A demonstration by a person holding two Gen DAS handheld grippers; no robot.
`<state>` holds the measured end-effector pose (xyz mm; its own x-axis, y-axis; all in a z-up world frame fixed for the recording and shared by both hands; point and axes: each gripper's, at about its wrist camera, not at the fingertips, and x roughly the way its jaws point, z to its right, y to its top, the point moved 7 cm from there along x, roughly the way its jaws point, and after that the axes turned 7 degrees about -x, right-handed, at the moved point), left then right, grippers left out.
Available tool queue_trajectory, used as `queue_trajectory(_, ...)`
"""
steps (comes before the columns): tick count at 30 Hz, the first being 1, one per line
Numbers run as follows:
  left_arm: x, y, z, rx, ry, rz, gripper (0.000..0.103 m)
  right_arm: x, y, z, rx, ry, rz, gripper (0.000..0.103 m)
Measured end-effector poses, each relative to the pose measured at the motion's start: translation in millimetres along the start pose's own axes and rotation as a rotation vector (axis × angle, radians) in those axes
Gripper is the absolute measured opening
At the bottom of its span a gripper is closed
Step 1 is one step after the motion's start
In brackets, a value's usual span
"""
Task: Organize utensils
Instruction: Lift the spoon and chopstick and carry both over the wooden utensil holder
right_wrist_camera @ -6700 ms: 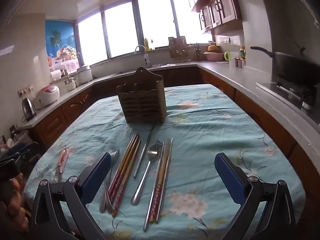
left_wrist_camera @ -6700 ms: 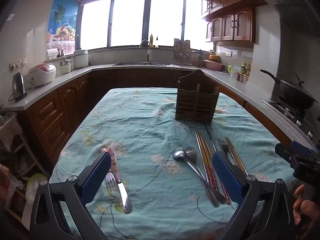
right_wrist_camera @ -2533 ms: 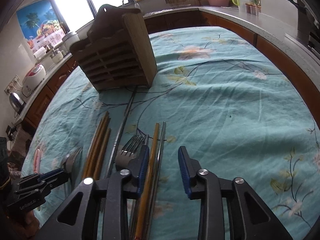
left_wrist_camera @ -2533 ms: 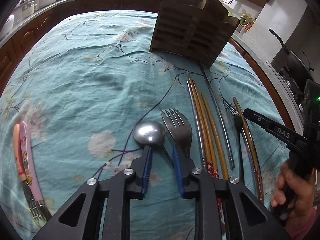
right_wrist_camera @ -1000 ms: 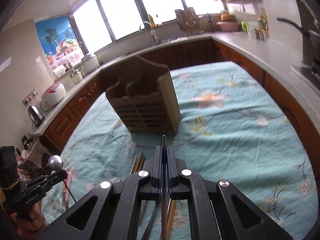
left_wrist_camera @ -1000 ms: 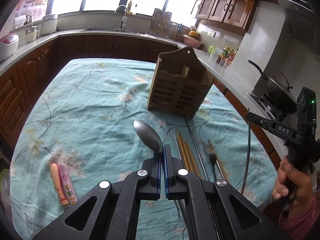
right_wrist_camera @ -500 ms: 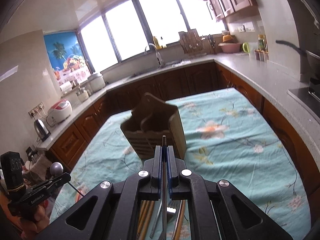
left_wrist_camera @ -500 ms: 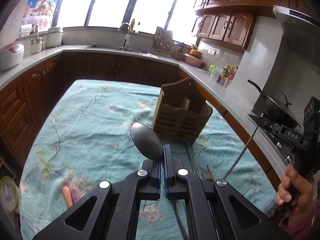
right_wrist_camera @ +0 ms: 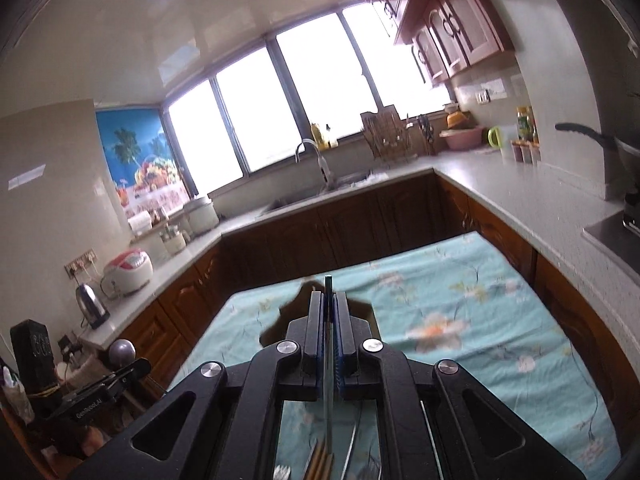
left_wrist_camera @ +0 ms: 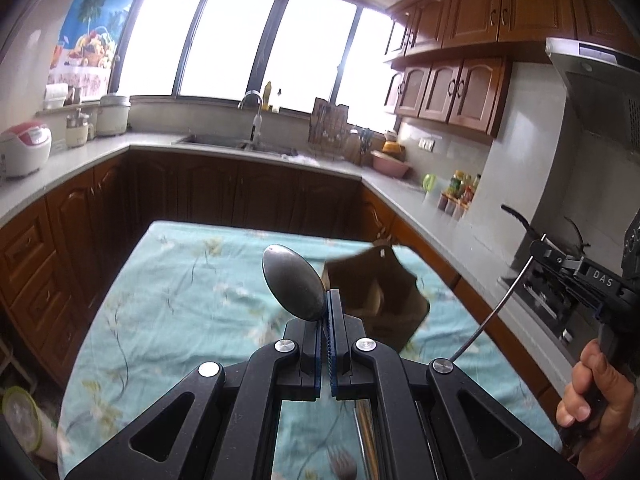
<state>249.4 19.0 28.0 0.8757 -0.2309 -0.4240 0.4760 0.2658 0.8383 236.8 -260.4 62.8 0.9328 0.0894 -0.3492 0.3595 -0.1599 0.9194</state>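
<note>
My left gripper (left_wrist_camera: 328,312) is shut on a steel spoon (left_wrist_camera: 293,282), whose bowl stands up above the fingertips. The wooden utensil holder (left_wrist_camera: 376,300) sits on the table just behind it, blurred. My right gripper (right_wrist_camera: 329,312) is shut on a thin metal utensil (right_wrist_camera: 328,360), whose end pokes up between the jaws; in the left wrist view its thin handle (left_wrist_camera: 490,320) hangs down from that gripper (left_wrist_camera: 560,258). The holder (right_wrist_camera: 296,320) shows dark behind the right gripper. Chopsticks (right_wrist_camera: 320,462) and forks lie on the cloth below.
The table carries a teal floral cloth (left_wrist_camera: 192,300). Dark wooden cabinets and a grey counter (left_wrist_camera: 200,148) ring the table. A wok (left_wrist_camera: 528,232) sits on the stove at right. A kettle (right_wrist_camera: 91,306) and rice cooker (right_wrist_camera: 128,270) stand on the left counter.
Both grippers have risen and tilted up with their utensils; the table and holder now sit lower in both views. The spoon and the thin utensil stay gripped.
</note>
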Motion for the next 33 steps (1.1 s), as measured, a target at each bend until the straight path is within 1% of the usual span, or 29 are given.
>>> queue_trajectory(4,15.5,16.0,4.8,0.006,0.001,0.050,0.001,5.6,24.4,2.2,0.000,0.004,0.048,0.004)
queue_trajectory(8,38.7,28.0,8.3,0.014,0.007,0.094,0.001,16.0,49.9,7.8,0.012,-0.012,0.102,0.004)
queue_trajectory(13,82.7,31.0,12.9,0.032,0.026,0.120,0.001,37.1,71.8,16.8,0.013,-0.045,0.151,0.004)
queue_trajectory(15,100.6,27.1,13.0,0.037,0.031,0.108,0.001,46.7,73.8,19.5,0.024,-0.040,0.159,0.004)
queue_trajectory(18,133.0,17.2,12.0,0.034,0.041,0.067,0.001,67.0,67.1,23.8,0.021,-0.051,0.140,0.004)
queue_trajectory(21,164.0,3.7,9.4,0.027,0.054,0.041,0.001,88.6,48.7,29.7,0.024,-0.057,0.107,0.004)
queue_trajectory(25,196.1,-2.9,7.9,0.021,0.067,0.016,0.001,109.8,27.0,37.9,0.050,-0.050,0.077,0.004)
queue_trajectory(29,222.4,-2.1,6.7,0.019,0.085,-0.016,0.001,126.3,9.1,45.6,0.075,-0.047,0.051,0.004)
queue_trajectory(30,222.7,2.9,8.3,0.020,0.087,-0.020,0.001,130.9,5.2,47.4,0.082,-0.045,0.042,0.004)
queue_trajectory(33,234.6,0.1,12.1,0.033,0.098,-0.048,0.001,136.9,-4.0,48.8,0.086,-0.043,0.025,0.004)
